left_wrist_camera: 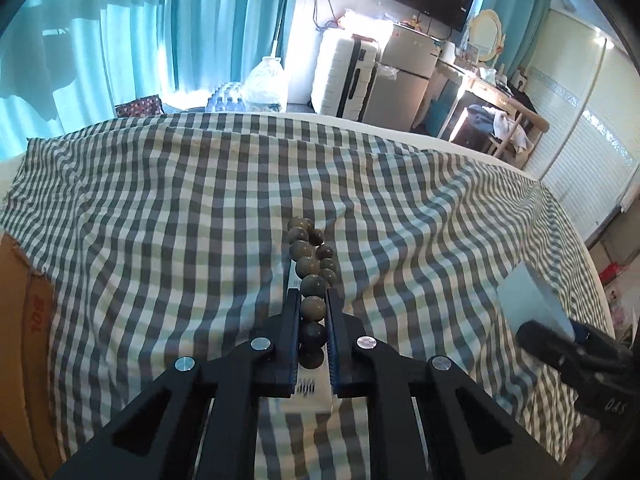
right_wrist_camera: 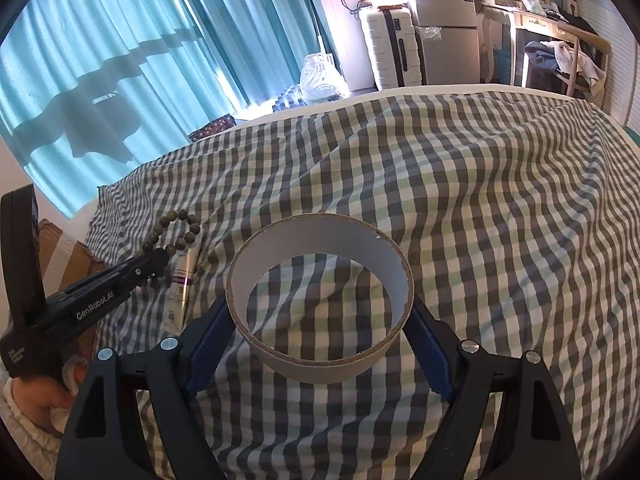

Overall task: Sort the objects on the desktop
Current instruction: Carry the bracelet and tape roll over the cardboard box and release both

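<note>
A string of dark brown beads [left_wrist_camera: 310, 264] lies in a loop on the checked cloth [left_wrist_camera: 160, 200], partly over a white tube [left_wrist_camera: 308, 392]. My left gripper [left_wrist_camera: 313, 294] is shut on the near side of the loop, with beads pinched between its pads. The right wrist view shows the same beads [right_wrist_camera: 180, 232], tube [right_wrist_camera: 182, 280] and left gripper [right_wrist_camera: 154, 260] at the left. My right gripper [right_wrist_camera: 318, 306] is closed on a wide cardboard ring [right_wrist_camera: 320, 236], white inside, held just above the cloth [right_wrist_camera: 480, 200]. The ring [left_wrist_camera: 532, 300] and right gripper [left_wrist_camera: 560, 344] also show at the right of the left wrist view.
A brown cardboard box [left_wrist_camera: 24, 320] sits past the cloth's left edge. A hand and cuff [right_wrist_camera: 40, 400] hold the left gripper. Beyond the far edge are turquoise curtains [left_wrist_camera: 120, 40], water bottles [left_wrist_camera: 226, 102], a white suitcase [left_wrist_camera: 348, 76] and a small fridge [left_wrist_camera: 404, 80].
</note>
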`<action>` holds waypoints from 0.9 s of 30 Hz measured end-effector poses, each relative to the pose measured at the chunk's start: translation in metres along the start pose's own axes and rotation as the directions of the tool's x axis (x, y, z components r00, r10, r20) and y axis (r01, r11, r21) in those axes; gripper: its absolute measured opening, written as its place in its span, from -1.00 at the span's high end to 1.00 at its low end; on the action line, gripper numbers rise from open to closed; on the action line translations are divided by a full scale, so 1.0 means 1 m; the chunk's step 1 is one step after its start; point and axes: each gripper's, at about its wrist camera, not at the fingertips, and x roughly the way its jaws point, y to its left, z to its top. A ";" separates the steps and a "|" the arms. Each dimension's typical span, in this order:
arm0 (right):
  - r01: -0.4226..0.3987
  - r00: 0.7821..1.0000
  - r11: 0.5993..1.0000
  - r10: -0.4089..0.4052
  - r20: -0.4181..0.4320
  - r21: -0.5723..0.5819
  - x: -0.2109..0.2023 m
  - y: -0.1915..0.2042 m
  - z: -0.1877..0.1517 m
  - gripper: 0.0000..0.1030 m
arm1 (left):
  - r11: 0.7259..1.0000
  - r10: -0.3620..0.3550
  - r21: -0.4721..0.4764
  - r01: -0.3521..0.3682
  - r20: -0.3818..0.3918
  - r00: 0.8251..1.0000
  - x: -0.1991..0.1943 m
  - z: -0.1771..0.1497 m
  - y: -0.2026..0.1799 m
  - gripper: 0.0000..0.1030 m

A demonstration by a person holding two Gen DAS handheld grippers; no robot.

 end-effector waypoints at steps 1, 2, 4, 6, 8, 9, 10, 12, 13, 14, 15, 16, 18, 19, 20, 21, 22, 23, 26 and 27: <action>-0.004 1.000 1.000 0.004 0.003 0.002 -0.004 0.003 -0.001 -0.60 | 1.000 -0.004 -0.010 0.004 -0.003 1.000 -0.005 -0.003 0.001 0.80; -0.008 1.000 1.000 0.008 0.006 0.004 -0.009 0.006 -0.002 -0.60 | 1.000 -0.004 -0.017 0.004 0.001 1.000 -0.013 -0.012 0.005 0.80; -0.008 1.000 1.000 0.008 0.010 -0.002 -0.020 0.010 -0.004 -0.61 | 1.000 0.000 -0.019 0.000 0.013 1.000 -0.031 -0.020 0.007 0.80; -0.013 1.000 1.000 0.013 0.016 -0.011 -0.031 0.015 -0.005 -0.61 | 1.000 -0.002 -0.021 0.003 0.031 1.000 -0.053 -0.028 0.008 0.80; -0.019 1.000 1.000 0.019 0.023 -0.020 -0.043 0.020 -0.007 -0.61 | 1.000 -0.006 -0.026 0.007 0.036 0.999 -0.071 -0.032 0.009 0.80; -0.021 0.999 0.999 0.022 0.029 -0.026 -0.050 0.025 -0.007 -0.61 | 1.000 0.005 -0.028 -0.004 0.041 0.999 -0.081 -0.034 0.010 0.80; -0.024 0.999 0.999 0.026 0.033 -0.032 -0.055 0.028 -0.008 -0.61 | 1.000 0.006 -0.029 -0.005 0.045 0.999 -0.090 -0.035 0.011 0.80; -0.030 0.999 0.998 0.032 0.042 -0.050 -0.069 0.038 -0.011 -0.61 | 0.999 0.021 -0.025 -0.020 0.061 0.998 -0.109 -0.037 0.009 0.80; -0.031 0.998 0.998 0.034 0.045 -0.058 -0.075 0.042 -0.012 -0.61 | 1.000 0.020 -0.023 -0.018 0.070 0.997 -0.120 -0.039 0.008 0.80; -0.034 0.998 0.997 0.037 0.049 -0.065 -0.082 0.047 -0.013 -0.61 | 0.999 0.022 -0.025 -0.020 0.083 0.996 -0.131 -0.041 0.007 0.80; -0.042 0.998 0.996 0.046 0.053 -0.075 -0.090 0.054 -0.015 -0.60 | 0.999 0.022 -0.027 -0.020 0.095 0.995 -0.139 -0.043 0.006 0.80; -0.046 0.997 0.995 0.051 0.055 -0.088 -0.097 0.060 -0.018 -0.60 | 0.999 0.016 -0.031 -0.013 0.104 0.994 -0.148 -0.043 0.003 0.80; -0.045 0.997 0.992 0.053 0.059 -0.119 -0.109 0.072 -0.023 -0.60 | 0.999 0.015 -0.037 -0.011 0.120 0.993 -0.168 -0.048 0.003 0.80; -0.047 0.996 0.990 0.056 0.063 -0.131 -0.116 0.078 -0.026 -0.60 | 0.999 0.010 -0.039 -0.005 0.119 0.993 -0.174 -0.049 0.003 0.80; -0.052 0.996 0.989 0.062 0.068 -0.140 -0.123 0.083 -0.029 -0.60 | 0.999 0.016 -0.041 -0.011 0.122 0.992 -0.181 -0.050 0.001 0.80; -0.057 0.995 0.987 0.068 0.069 -0.148 -0.130 0.089 -0.033 -0.60 | 0.999 0.018 -0.043 -0.013 0.126 0.992 -0.190 -0.053 0.002 0.80; -0.057 0.995 0.986 0.069 0.072 -0.158 -0.138 0.095 -0.037 -0.60 | 0.999 0.016 -0.047 -0.010 0.131 0.991 -0.199 -0.056 0.002 0.80; -0.057 0.995 0.985 0.070 0.075 -0.165 -0.143 0.098 -0.040 -0.60 | 0.999 0.022 -0.048 -0.016 0.142 0.990 -0.210 -0.059 0.001 0.80; -0.071 0.994 0.982 0.085 0.075 -0.174 -0.161 0.112 -0.052 -0.60 | 0.999 0.032 -0.042 -0.026 0.156 0.987 -0.236 -0.068 -0.001 0.80; -0.075 0.993 0.981 0.090 0.076 -0.181 -0.167 0.118 -0.056 -0.60 | 0.999 0.027 -0.041 -0.021 0.157 0.987 -0.241 -0.068 -0.004 0.80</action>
